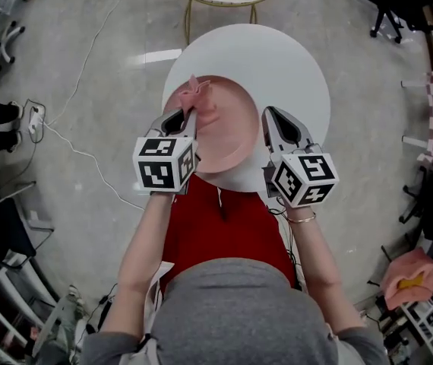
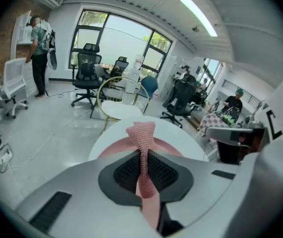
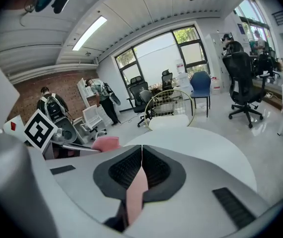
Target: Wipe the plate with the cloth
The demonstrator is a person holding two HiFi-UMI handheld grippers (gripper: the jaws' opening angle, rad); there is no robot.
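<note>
Pink on pink at the round white desk (image 1: 281,59): a shallow pink plate (image 1: 232,131) sits at the near edge, and both tools are on it. The left forearm (image 1: 142,242) reaches straight ahead from the body, carrying the left gripper (image 1: 188,120) in over the plate's left side, its marker cube nearest the person. In the left gripper view its fingers (image 2: 125,170) are pressed together on a strip of pink knitted cloth (image 2: 142,133), with the free end bunched into a tuft just past the tips. From the head view that tuft of cloth (image 1: 199,99) stands over the far-left part of the plate; whether it touches the surface I can't tell.

On the other side, the right forearm (image 1: 311,249) angles slightly inward, a thin bracelet at the wrist, and the right gripper (image 1: 267,124) comes in at the plate's right edge. In the right gripper view its fingers (image 3: 124,170) are clamped on the thin pink rim of the plate (image 3: 135,192), the tips meeting above it. The cloth (image 3: 106,143) shows to the left there, and the white desk (image 3: 206,145) spreads beyond.

The plate (image 2: 110,150) shows as a pink arc behind the left gripper (image 2: 142,157), with the white desk (image 2: 181,133) behind it.
</note>
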